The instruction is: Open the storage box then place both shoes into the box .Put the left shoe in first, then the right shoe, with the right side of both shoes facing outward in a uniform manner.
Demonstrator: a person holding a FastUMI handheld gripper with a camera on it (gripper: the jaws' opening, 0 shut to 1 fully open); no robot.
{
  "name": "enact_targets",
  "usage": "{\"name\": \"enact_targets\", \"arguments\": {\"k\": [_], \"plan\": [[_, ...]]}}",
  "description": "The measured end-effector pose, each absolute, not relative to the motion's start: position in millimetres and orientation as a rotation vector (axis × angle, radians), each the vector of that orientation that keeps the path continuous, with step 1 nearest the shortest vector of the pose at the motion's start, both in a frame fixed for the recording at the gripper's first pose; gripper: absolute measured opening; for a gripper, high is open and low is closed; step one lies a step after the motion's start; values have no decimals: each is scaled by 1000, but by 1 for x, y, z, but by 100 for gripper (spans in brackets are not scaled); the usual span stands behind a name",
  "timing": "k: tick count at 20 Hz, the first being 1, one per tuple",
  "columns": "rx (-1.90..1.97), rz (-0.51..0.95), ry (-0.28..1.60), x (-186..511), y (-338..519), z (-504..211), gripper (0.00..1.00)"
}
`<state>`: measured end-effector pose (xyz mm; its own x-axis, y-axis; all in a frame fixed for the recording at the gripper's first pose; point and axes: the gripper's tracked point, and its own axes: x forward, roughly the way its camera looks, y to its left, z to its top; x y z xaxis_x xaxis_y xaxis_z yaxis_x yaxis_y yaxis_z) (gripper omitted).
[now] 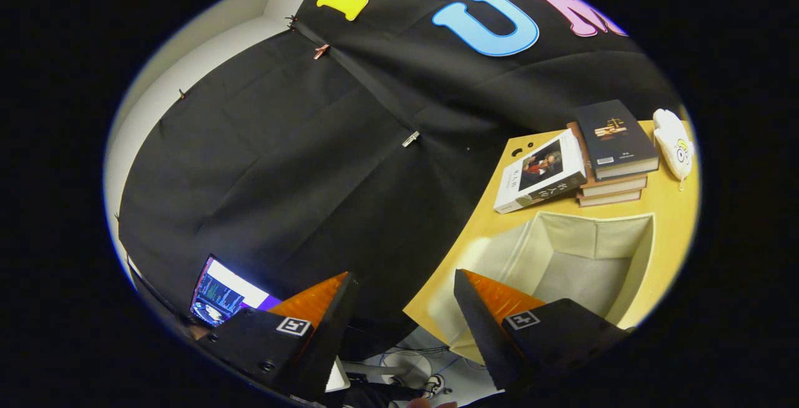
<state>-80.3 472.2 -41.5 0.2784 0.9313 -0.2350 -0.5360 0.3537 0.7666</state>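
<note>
The storage box (615, 233) is a cream fabric box standing open on the yellow table (661, 202), just ahead of and beyond my right finger. Its inside looks bare from here. My gripper (406, 286) is open, tilted, with nothing between its fingers, hanging past the table's near edge over the floor. Its left finger points at the black cloth wall, its right finger at the box's near corner. I see no shoes.
A stack of books (615, 158) lies beyond the box, with a white book (540, 174) leaning beside it. A white plush toy (675, 143) lies to the right of the stack. A lit monitor (225, 292) stands behind the left finger. Cables (418, 364) lie on the floor below.
</note>
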Motion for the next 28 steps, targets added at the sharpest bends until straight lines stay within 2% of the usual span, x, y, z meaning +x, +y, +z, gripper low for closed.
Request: {"name": "enact_targets", "arguments": {"k": [7, 15, 22, 28], "plan": [[600, 992, 671, -71, 415, -36, 96], [498, 797, 591, -53, 309, -61, 97], [364, 574, 601, -41, 198, -120, 96], [168, 391, 714, -53, 109, -205, 97]]}}
